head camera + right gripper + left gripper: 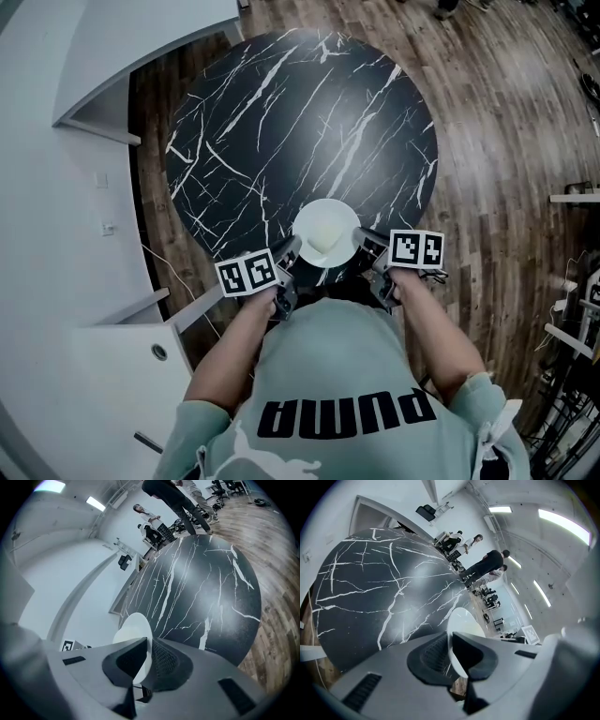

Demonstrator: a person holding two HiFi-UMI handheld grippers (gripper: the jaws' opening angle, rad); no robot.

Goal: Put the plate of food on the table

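The plate point(325, 232) is being held over the near edge of the table point(300, 122). Its left rim is being clamped between the jaws of the left gripper point(292, 249), and its right rim between the jaws of the right gripper point(364, 246). Whether it is touching the tabletop cannot be told. People point(487, 564) are standing beyond the table.

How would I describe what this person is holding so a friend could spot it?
Find the big round black table with white veins. At its near edge is a round white plate, pinched on either side by the left gripper and right gripper. It is the only plain white thing against that dark top.
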